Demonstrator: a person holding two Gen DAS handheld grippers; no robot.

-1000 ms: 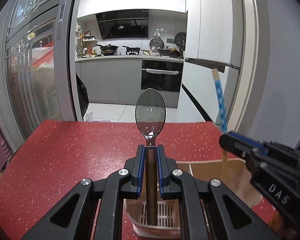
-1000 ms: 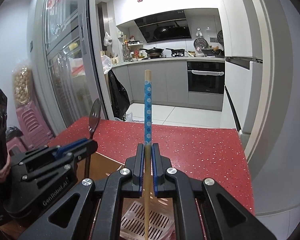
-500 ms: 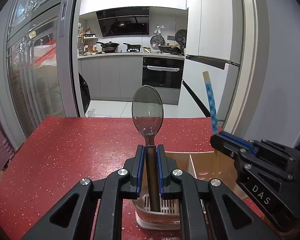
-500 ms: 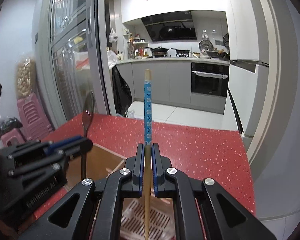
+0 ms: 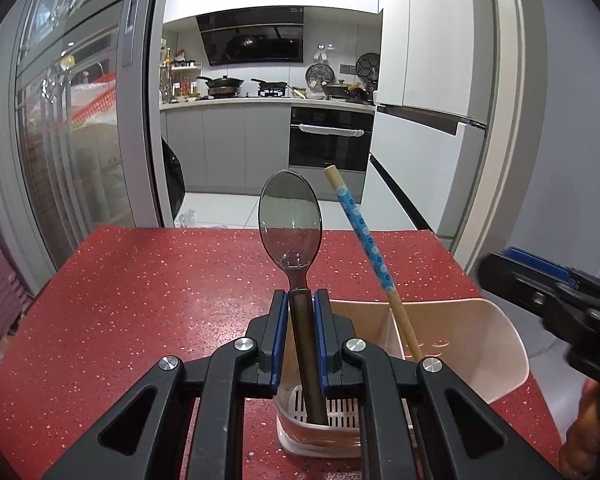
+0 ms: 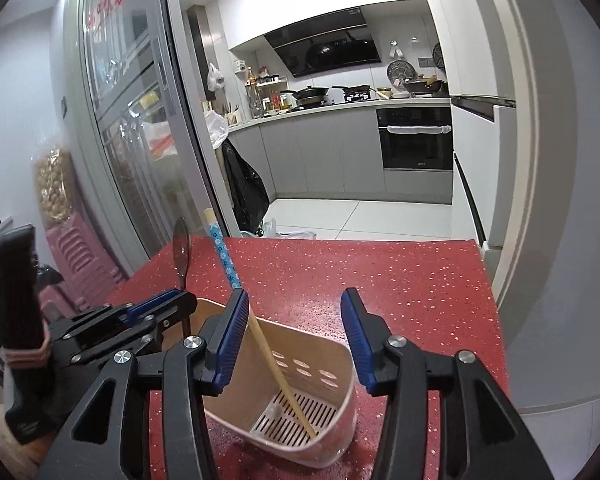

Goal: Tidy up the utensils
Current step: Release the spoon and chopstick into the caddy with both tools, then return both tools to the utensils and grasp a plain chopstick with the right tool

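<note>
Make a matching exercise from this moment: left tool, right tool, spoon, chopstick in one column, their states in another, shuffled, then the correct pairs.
Column 1:
1. left tool
2. right tool
3. spoon
4. chopstick

Column 2:
A. leaning free inside the pink utensil holder
B. open, holding nothing
C. upright, clamped by its handle
D. shut on a handle

Pairs: 1-D, 2-B, 3-C, 4-A

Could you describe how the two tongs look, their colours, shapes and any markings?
Both tongs, left and right, are black angular frames with triangular cutouts and silver screw heads. Their fingers carry ribbed blue pads. Small white lettering, unreadable, marks the left body in the right wrist view.
</note>
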